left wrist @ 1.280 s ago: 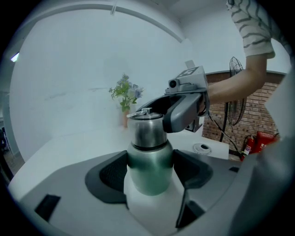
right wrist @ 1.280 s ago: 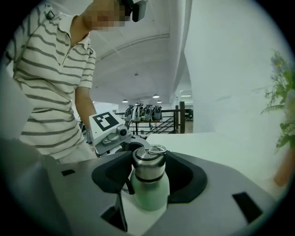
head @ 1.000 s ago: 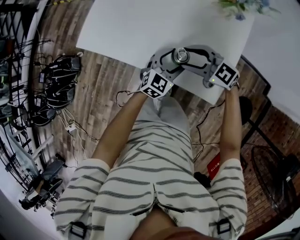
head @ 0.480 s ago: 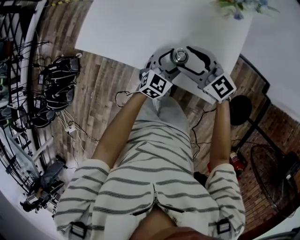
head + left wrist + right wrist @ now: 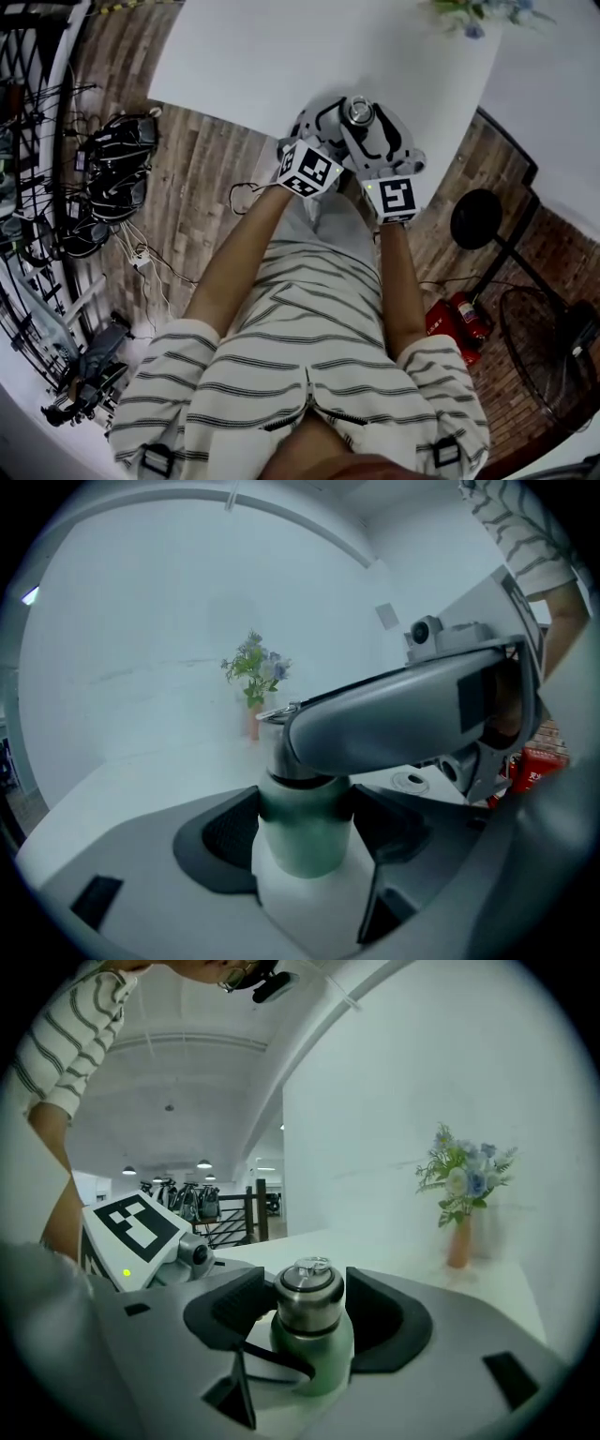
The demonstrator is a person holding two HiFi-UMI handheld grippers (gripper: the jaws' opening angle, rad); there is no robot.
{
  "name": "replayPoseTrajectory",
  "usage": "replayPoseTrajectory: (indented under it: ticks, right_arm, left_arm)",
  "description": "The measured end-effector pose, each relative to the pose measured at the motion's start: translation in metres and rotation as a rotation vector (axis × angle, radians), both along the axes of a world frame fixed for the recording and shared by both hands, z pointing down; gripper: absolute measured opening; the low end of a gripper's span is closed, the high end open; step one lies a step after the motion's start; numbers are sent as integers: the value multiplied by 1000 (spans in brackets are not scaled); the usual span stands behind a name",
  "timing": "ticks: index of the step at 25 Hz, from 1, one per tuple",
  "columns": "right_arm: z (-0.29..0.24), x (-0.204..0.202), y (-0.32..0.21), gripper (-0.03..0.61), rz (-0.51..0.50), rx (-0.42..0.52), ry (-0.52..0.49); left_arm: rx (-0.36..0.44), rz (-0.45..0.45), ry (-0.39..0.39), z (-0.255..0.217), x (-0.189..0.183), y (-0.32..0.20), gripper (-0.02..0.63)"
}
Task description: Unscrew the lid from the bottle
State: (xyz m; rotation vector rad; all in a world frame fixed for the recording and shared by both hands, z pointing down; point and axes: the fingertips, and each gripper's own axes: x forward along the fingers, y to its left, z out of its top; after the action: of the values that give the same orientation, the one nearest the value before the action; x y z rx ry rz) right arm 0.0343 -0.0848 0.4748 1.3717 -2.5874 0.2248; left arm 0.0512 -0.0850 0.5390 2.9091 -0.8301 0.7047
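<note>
1. The left hand-held gripper [image 5: 307,822] is clamped on the green body of the bottle [image 5: 302,850]. It holds the bottle upright, close to the near edge of the white tabletop [image 5: 281,56].
2. The right hand-held gripper [image 5: 307,1288] reaches in from the near side with its jaws on either side of the steel lid [image 5: 309,1302]. They have just been closing, and the pads sit just beside the lid without visibly pressing on it.
3. Likely risk: if the twist starts before the pads bite, they would skid round the smooth steel and the lid would not turn.
4. Likely risk: if the left grip is too light, the whole bottle would spin with the lid. So near the edge, a jerk could tip it towards the floor.
5. The right jaw crosses directly above the left pads, so the two tools could knock together partway through a turn.
6. Below and to the left, a tangle of cables [image 5: 112,178] lies on the wooden floor. A red extinguisher [image 5: 459,319] lies to the right. Neither is in the way.
7. The tabletop beyond the bottle is bare, and the vase of flowers [image 5: 458,1237] at the far right stands well apart.
</note>
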Motion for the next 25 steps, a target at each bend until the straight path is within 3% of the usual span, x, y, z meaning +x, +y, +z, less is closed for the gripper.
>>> replayPoseTrajectory:
  ticks: [6,12,25]
  right_arm:
    - [8,1,-2,233,33,-28,27]
    - [7,-1,-2,238,-49,-26,46]
    - [2,0,3,238,-605,-1,-21]
  left_arm:
    - [0,0,5,-1,-1,0,311]
    - [-2,2,5,-2,-3,-1,311]
    - [-3,17,4,-1,0,0,311]
